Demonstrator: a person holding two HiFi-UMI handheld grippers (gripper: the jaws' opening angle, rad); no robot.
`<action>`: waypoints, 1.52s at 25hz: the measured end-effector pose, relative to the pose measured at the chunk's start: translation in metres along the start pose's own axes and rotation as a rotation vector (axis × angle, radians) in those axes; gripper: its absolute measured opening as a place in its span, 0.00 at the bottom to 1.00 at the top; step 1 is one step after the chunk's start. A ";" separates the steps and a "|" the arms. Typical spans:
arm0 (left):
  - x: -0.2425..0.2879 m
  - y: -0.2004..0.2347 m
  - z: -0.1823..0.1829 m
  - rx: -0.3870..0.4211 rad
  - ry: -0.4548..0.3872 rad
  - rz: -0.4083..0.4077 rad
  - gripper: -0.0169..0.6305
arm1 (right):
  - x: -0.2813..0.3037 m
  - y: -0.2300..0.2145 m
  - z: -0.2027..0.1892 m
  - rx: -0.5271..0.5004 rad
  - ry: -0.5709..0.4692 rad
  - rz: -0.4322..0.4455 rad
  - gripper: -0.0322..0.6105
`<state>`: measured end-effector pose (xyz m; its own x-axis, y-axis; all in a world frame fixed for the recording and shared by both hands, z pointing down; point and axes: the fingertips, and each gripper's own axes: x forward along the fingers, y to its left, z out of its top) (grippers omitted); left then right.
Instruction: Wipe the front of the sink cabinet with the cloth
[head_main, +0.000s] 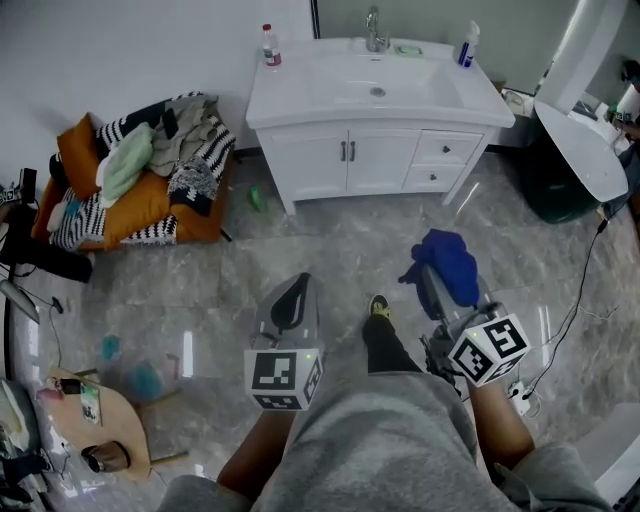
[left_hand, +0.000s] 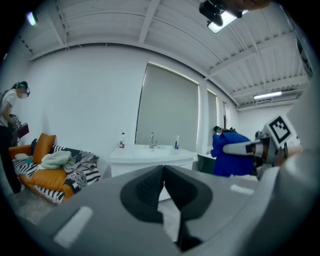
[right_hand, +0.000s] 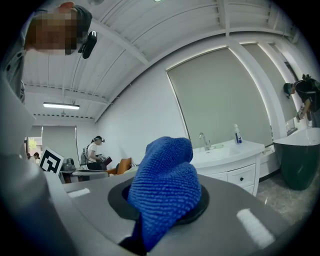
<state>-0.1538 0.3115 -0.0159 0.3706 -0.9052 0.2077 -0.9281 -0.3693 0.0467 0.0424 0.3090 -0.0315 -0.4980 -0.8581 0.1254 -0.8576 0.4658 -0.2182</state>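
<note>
At the far left an orange sofa (head_main: 135, 205) sits against the white wall, heaped with striped and pale clothes, and at the near left a small round wooden table (head_main: 118, 428) carries a few small items. Right of that, near the person, the left gripper (head_main: 296, 290) points far across the grey marble floor (head_main: 300, 255). Its jaws are pressed together tip to tip with nothing between them, as the left gripper view shows. Beyond, against the far wall, stands the white sink cabinet (head_main: 350, 160), with two doors on the left of its front and drawers on the right. A small bottle (head_main: 269, 47) stands at the left of its top, a faucet (head_main: 375, 28) at the middle and a blue-capped bottle (head_main: 467, 46) toward the right. The cabinet front is well apart from both grippers. Right of the left gripper, the right gripper (head_main: 438, 292) pinches the blue cloth (head_main: 452, 262). The cloth bunches up over the jaw tips and spills down between them, not touching the cabinet. At the far right a dark green tub (head_main: 555, 190) stands on the floor beside the cabinet.
</note>
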 end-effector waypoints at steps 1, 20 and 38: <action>0.012 0.001 0.002 0.006 0.001 0.000 0.04 | 0.009 -0.010 0.002 0.001 -0.005 -0.004 0.15; 0.211 0.013 0.042 -0.012 0.110 0.040 0.04 | 0.152 -0.184 0.039 0.070 0.076 -0.059 0.14; 0.322 0.021 0.060 0.010 0.164 0.102 0.04 | 0.230 -0.264 0.051 0.087 0.099 0.020 0.14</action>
<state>-0.0519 -0.0003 -0.0068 0.2631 -0.8921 0.3673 -0.9600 -0.2798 0.0080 0.1606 -0.0221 0.0052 -0.5292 -0.8211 0.2138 -0.8348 0.4587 -0.3046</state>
